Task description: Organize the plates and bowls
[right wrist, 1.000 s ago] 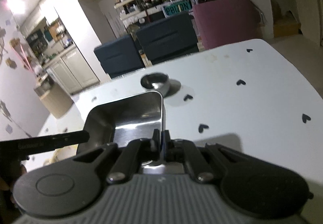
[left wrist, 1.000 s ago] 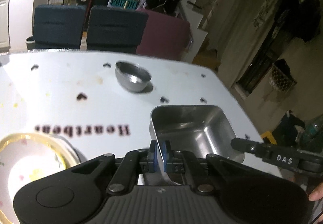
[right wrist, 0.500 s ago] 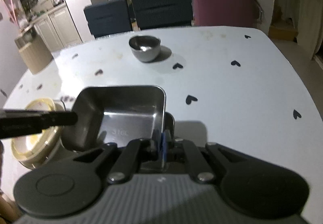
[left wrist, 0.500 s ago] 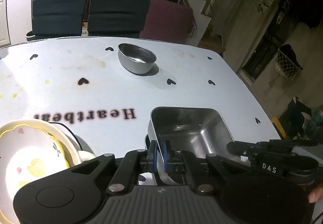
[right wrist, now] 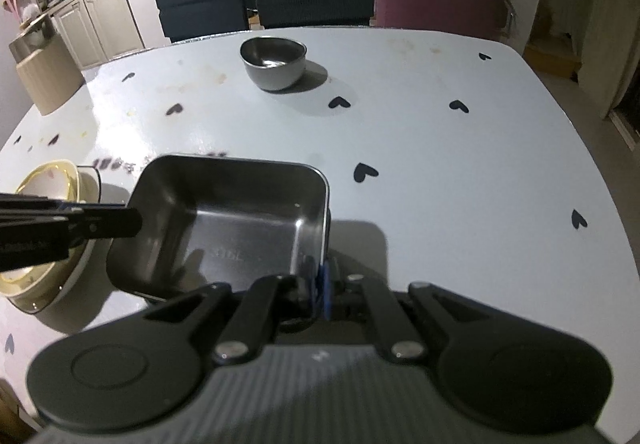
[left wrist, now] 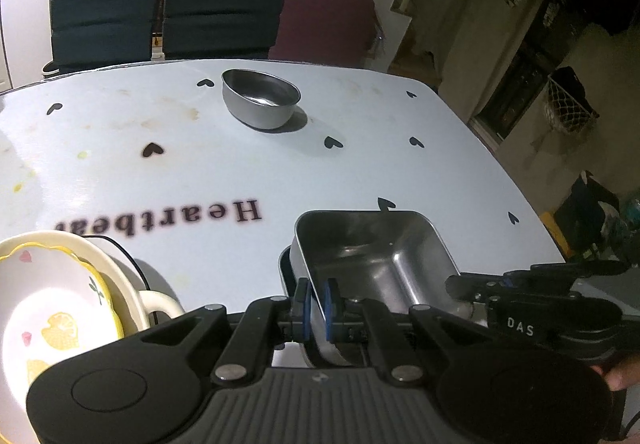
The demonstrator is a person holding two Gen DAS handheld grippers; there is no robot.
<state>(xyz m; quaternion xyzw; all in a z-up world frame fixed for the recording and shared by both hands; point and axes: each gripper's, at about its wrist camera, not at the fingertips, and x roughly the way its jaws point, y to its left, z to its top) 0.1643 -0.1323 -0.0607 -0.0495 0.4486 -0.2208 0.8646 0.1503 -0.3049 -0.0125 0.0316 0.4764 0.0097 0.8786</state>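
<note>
Left wrist view
- Left claw (left wrist: 316, 302): closed on the near left wall of the tray (left wrist: 376, 264); blue pads press the thin wall from both sides.
- Hidden: tray's near edge and underside lost behind the claw body; whether it rests on the worktop (left wrist: 240, 171) or hangs just above, cannot tell. A dark rim shows at the tray's left base; what it belongs to is unclear.
- Right claw (left wrist: 454, 286): comes in from the right, tip at the tray's right wall; its pads are hidden here.
- Tray look: rectangular steel, rounded corners, deep, shiny inside, nothing in it.
- Plates (left wrist: 52, 308): stacked at the lower left, cut off by the frame; top one cream with a yellow scalloped rim and lemon print. A cream handle juts out beneath; its vessel is mostly hidden.
- Bowl (left wrist: 261, 97): round steel, upright, far on the worktop, well apart from the tray.

Right wrist view
- Right claw (right wrist: 318, 284): pinched shut on the tray's (right wrist: 224, 219) near right corner wall; one pad largely hidden behind the wall.
- Left claw (right wrist: 136, 222): tip at the tray's left wall, rest cut off at the frame edge.
- Tray: on the near part of the worktop (right wrist: 440, 171), casting a shadow to the right; faint stamped marking on the floor, unreadable.
- Plates (right wrist: 48, 187): left of the tray, partly behind the left claw.
- Bowl (right wrist: 274, 61): far centre, beyond the tray.
</note>
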